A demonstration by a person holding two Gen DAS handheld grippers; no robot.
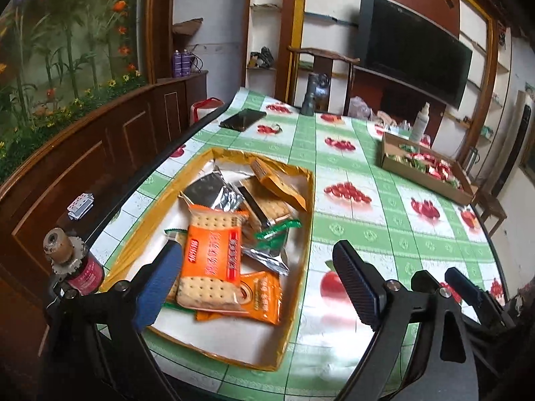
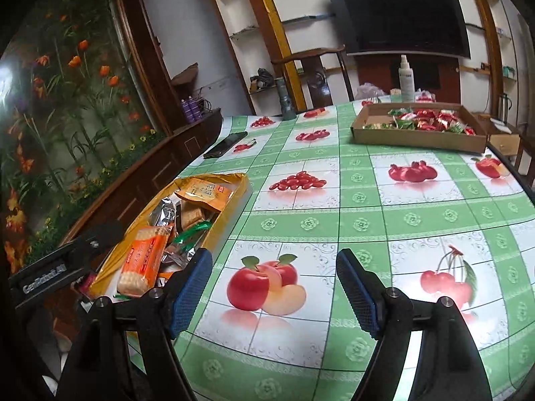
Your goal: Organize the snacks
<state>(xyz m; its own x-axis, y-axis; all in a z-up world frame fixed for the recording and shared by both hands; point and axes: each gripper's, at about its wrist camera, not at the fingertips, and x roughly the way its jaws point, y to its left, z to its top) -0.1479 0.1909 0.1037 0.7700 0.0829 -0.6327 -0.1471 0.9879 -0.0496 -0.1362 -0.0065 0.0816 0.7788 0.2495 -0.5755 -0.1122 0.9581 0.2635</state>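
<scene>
Near us, left gripper [image 1: 257, 277] and right gripper [image 2: 274, 287] both gape with nothing held — gold tray [image 1: 302, 220] already piled with cracker packs [image 1: 214, 250], far box [image 2: 418, 138] part-filled with red sweets [image 2: 431, 118]; we judge sorting well underway.

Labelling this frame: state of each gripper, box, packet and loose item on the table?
left gripper: open, empty
right gripper: open, empty
yellow box: open, holds cracker packets
orange cracker packet: on top, sealed
cardboard tray: open, full of small packets
spray bottle: upright
phone: flat, screen dark
</scene>
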